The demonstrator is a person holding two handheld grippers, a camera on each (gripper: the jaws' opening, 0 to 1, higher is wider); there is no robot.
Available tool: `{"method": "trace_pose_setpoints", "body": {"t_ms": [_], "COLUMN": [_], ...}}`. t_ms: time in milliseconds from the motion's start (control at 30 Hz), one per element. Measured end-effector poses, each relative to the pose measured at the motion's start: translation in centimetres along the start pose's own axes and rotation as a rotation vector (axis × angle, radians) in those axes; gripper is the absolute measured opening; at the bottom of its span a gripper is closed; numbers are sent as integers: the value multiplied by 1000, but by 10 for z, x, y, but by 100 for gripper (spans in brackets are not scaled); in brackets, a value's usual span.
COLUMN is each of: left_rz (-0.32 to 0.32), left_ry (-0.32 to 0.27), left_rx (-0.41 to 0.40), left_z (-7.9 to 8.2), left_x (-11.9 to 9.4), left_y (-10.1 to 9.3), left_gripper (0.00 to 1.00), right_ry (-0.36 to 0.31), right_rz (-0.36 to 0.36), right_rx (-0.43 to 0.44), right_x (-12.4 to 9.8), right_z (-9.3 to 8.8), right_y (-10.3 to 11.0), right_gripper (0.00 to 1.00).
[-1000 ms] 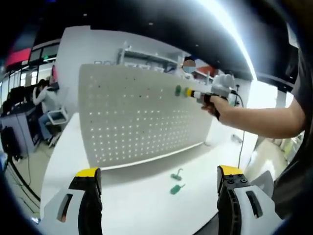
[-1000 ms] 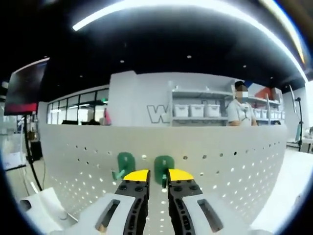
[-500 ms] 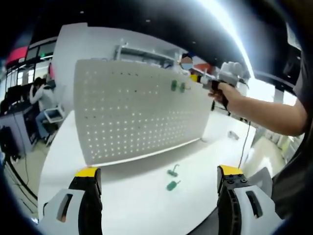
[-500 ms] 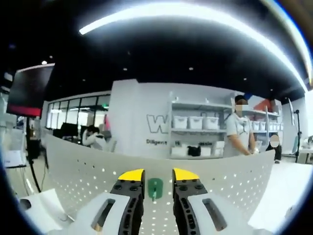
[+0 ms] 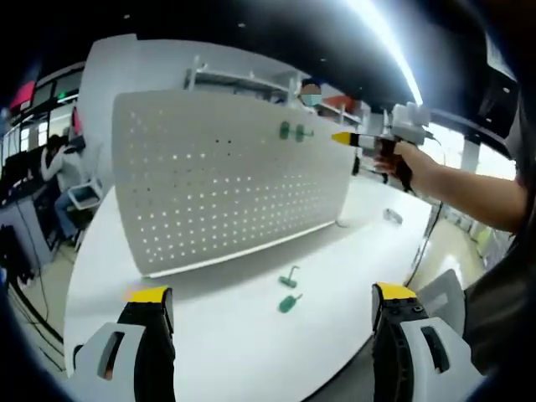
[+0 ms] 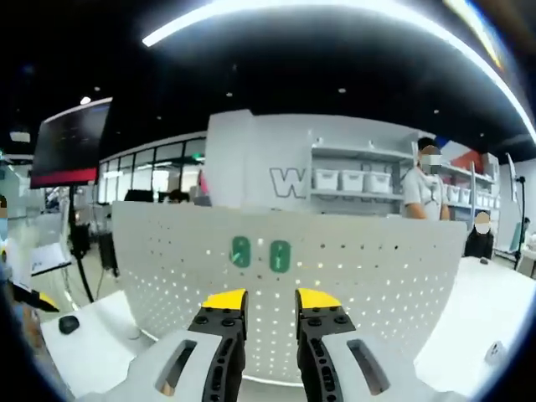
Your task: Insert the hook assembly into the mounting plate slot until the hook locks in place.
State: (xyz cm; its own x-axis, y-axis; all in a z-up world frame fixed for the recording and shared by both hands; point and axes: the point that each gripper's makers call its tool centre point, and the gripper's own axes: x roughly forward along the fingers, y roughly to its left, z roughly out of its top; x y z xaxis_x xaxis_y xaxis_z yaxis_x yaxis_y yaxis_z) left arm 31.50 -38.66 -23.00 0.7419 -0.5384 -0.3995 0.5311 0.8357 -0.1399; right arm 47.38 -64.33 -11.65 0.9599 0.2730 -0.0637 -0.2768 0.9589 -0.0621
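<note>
I see a white perforated metal pegboard [image 5: 226, 180] dotted with even rows of small holes, two green plastic hooks [image 6: 260, 254] on it, and two more green hooks [image 5: 289, 290] on the white tabletop [image 5: 218, 343].

Pegboard with two hooks mounted, two loose on table.
White perforated pegboard [image 5: 226, 180] stands upright on white table [image 5: 209, 343]; two green hooks [image 6: 260, 254] side by side near its top edge; two more green hooks [image 5: 288, 290] lie in front.
</note>
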Motion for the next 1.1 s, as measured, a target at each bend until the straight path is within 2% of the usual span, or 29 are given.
{"method": "trace_pose_setpoints", "body": {"t_ms": [133, 167, 200, 233, 300, 500, 600, 667, 967, 1033, 1100], "left_rz": [-11, -8, -2, 0, -3, -9, -10, -12, -33, -39, -44], "left_ry": [19, 27, 37, 41, 47, 58, 70, 76, 132, 143, 154], "left_rx": [-4, -1, 10, 12, 5, -16, -18, -22, -52, -58, -67], "left_z": [-8, -11, -14, -16, -19, -26, -29, -32, -49, -53, -56], "left_x": [-1, -1, -1, 0, 0, 2, 3, 4, 6, 8, 10], "left_y": [-3, -2, -1, -1, -2, -2, -2, -3, -5, -5, -4], "left_gripper": [100, 100, 100, 100, 100, 100, 100, 100, 100, 100, 100], "right_ry": [73, 124, 141, 139, 185, 265, 319, 344, 421, 506, 527], "right_rz": [28, 32, 27, 38, 79, 112, 155, 171, 244, 302, 322], "right_rx": [31, 25, 16, 21, 47, -27, 0, 7, 30, 52, 70], "right_x": [-14, -20, -24, -28, -37, -67, -79, -85, -106, -115, -119], "right_z": [-27, -39, -45, -49, -65, -107, -128, -139, -166, -185, -193], "right_y": [9, 12, 12, 16, 26, 47, 64, 72, 100, 114, 122], "right_gripper": [22, 21, 20, 20, 21, 21, 22, 23, 24, 27, 28]}}
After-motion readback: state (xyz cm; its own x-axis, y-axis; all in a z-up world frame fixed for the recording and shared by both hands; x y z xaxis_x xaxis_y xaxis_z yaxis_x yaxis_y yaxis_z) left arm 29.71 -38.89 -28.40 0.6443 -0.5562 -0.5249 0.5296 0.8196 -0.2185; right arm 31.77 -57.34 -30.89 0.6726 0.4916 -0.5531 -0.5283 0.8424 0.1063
